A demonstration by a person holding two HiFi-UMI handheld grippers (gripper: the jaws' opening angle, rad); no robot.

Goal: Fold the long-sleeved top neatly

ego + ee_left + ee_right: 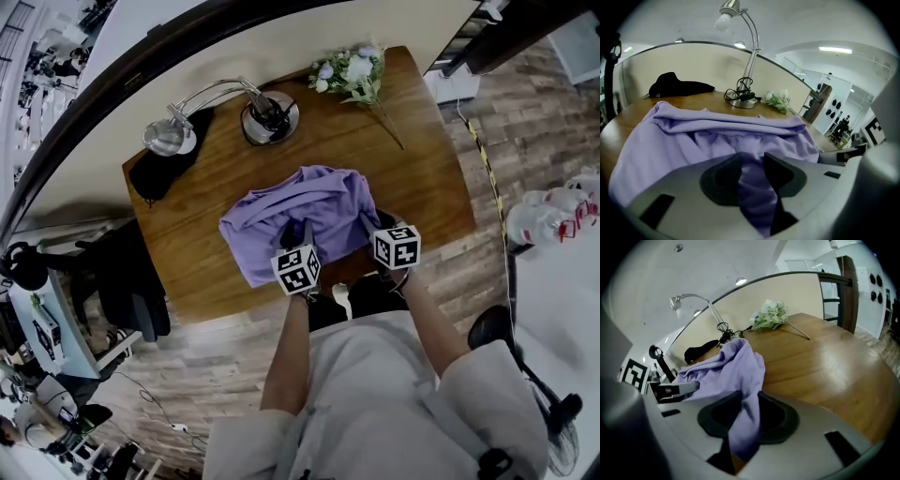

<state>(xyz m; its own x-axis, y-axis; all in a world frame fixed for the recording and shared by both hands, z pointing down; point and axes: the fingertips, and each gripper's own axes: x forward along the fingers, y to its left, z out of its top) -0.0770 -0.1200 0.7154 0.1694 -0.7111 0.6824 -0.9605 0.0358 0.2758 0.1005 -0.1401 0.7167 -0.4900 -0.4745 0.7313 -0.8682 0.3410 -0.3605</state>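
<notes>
Head view: lilac long-sleeved top (300, 211) bunched at the middle of the wooden desk (427, 178), long axis running roughly 9 to 3 o'clock. Flanked by a lamp (253, 108) at 11 o'clock, flowers (352, 70) at 1 o'clock and a black cloth (164, 164) at 10 o'clock, all clear of the garment. Left tool (292, 234) biting in at the heap's 6 o'clock edge, right tool (380, 221) at its 4 o'clock corner. Bulk of the fabric stretching away toward 12 o'clock from both. Neither hand plainly nearer; both already on the near hem.

Left gripper view: left tool (752, 161) pressed onto a hanging fold of the top (717, 136), lilac cloth filling the gap between the dark pads and trailing toward 6 o'clock. Rest of the garment spread ahead from 9 to 2 o'clock, a rolled ridge crossing side to side at 12.

Right gripper view: right tool (746, 401) nipping a narrow drape of the top (733, 364), fabric rising from the pads toward 11 o'clock. Bare desk at 1 to 4 o'clock.

Likely turning point for the coming move: near hem held at two places, body of the garment lying beyond at 12 o'clock, so probably a lift or pull along that line to open the heap flat before any fold. Not yet neat.
</notes>
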